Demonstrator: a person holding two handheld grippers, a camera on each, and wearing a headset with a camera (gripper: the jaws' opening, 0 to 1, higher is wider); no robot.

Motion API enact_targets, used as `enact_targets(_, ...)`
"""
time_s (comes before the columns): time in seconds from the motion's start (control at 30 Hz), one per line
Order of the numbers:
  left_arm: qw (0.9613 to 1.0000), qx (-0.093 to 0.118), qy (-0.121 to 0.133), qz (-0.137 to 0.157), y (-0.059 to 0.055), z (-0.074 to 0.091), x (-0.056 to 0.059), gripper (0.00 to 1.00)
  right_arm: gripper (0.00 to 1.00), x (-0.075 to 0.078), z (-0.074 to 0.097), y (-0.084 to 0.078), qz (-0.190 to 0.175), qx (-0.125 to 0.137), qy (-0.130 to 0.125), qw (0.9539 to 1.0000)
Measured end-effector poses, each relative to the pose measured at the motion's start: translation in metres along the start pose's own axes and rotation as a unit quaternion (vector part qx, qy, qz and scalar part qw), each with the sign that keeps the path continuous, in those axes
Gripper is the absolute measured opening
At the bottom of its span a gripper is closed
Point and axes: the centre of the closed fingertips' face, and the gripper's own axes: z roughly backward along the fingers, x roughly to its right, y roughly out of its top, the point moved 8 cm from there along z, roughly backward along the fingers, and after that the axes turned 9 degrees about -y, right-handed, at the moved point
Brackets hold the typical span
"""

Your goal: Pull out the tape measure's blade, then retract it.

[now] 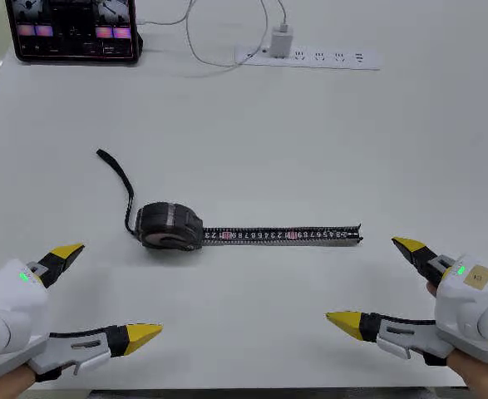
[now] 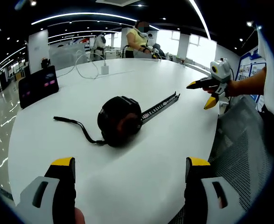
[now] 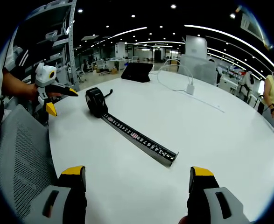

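Head view: the tape measure (image 1: 170, 226) lies on its side mid-table (image 1: 310, 125), its blade (image 1: 285, 235) drawn out flat to the right and printed with small running digits and red marks, and its strap (image 1: 119, 179) trails to the far left. The left gripper (image 1: 120, 289) and right gripper (image 1: 362, 278) hover near the front edge, jaws spread wide, touching nothing. At the far edge stand a tablet (image 1: 71, 29) and a power strip (image 1: 310, 56) with a charger (image 1: 281, 40) plugged in.
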Motion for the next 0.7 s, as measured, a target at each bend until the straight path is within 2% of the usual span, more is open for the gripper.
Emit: enact_targets(0.7, 1.0000, 0.003, 0.001, -0.003, 0.0005, 0.0017, -0.0004, 0.99, 0.99, -0.0060, -0.0011, -0.0025, -0.003, -0.006, 0.016, 0.9999)
